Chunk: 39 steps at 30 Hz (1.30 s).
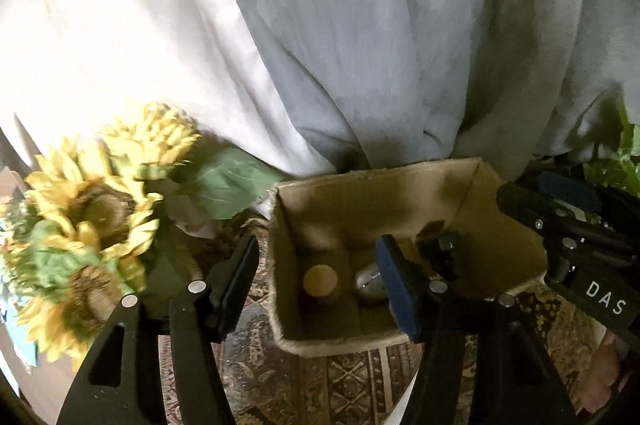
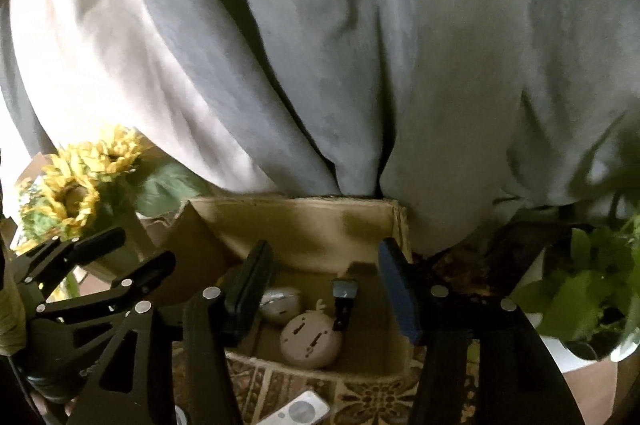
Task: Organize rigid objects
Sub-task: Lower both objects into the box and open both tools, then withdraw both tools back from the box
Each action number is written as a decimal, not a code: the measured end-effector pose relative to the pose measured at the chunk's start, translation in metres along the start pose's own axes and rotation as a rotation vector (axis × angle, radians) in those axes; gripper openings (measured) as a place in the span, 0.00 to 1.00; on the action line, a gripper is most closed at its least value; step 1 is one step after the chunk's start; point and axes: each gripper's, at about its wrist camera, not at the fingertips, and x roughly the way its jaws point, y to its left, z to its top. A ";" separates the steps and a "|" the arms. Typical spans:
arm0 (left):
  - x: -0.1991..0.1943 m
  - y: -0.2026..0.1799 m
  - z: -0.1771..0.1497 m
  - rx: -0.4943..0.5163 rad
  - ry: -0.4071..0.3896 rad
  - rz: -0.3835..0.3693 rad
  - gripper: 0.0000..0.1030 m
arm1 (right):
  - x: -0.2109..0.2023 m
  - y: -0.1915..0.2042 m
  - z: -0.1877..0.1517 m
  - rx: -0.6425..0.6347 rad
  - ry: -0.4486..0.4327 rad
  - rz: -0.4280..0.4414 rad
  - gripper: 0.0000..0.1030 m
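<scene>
An open cardboard box (image 1: 400, 185) stands on a patterned cloth. In the left wrist view it holds a bottle with a pale round cap (image 1: 320, 281), a silvery rounded object (image 1: 370, 285) and a dark clip-like piece (image 1: 438, 253). My left gripper (image 1: 318, 249) hovers open over the box's near left part with nothing pressed between its pads. My right gripper (image 2: 325, 265) is open above the box (image 2: 304, 221), over a round white slotted object (image 2: 310, 343), the silvery object (image 2: 280, 303) and the black clip (image 2: 344, 297). Each gripper shows in the other's view: the right gripper (image 1: 536, 225) and the left gripper (image 2: 124, 253).
Yellow sunflowers (image 1: 88, 209) crowd the box's left side. A green potted plant (image 2: 592, 289) stands to its right. A grey-white curtain (image 1: 320, 25) hangs just behind the box. A white remote-like device (image 2: 300, 413) lies on the patterned cloth (image 1: 340, 385) in front of the box.
</scene>
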 end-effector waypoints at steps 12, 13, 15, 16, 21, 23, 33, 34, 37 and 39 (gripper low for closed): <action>-0.060 0.007 -0.031 -0.036 -0.079 0.066 0.60 | -0.057 0.019 -0.018 -0.010 -0.076 0.041 0.58; -0.064 0.007 -0.034 -0.034 -0.081 0.069 0.60 | -0.061 0.020 -0.020 -0.014 -0.079 0.045 0.58; -0.073 0.006 -0.041 -0.036 -0.085 0.081 0.61 | -0.069 0.023 -0.023 -0.024 -0.085 0.051 0.60; -0.077 0.006 -0.044 -0.036 -0.087 0.087 0.62 | -0.074 0.024 -0.025 -0.030 -0.089 0.054 0.62; -0.100 0.002 -0.062 -0.040 -0.100 0.116 0.64 | -0.094 0.028 -0.032 -0.058 -0.087 0.070 0.64; -0.107 -0.001 -0.069 -0.039 -0.106 0.128 0.66 | -0.102 0.030 -0.037 -0.064 -0.089 0.071 0.66; -0.141 -0.011 -0.091 0.009 -0.150 0.200 0.86 | -0.130 0.038 -0.058 -0.138 -0.095 0.057 0.81; -0.144 -0.012 -0.092 0.013 -0.154 0.206 0.86 | -0.131 0.038 -0.058 -0.144 -0.089 0.055 0.81; -0.149 -0.016 -0.095 0.019 -0.162 0.217 0.90 | -0.134 0.033 -0.058 -0.145 -0.071 0.045 0.81; -0.150 -0.018 -0.096 0.019 -0.159 0.219 0.91 | -0.136 0.032 -0.059 -0.151 -0.064 0.041 0.81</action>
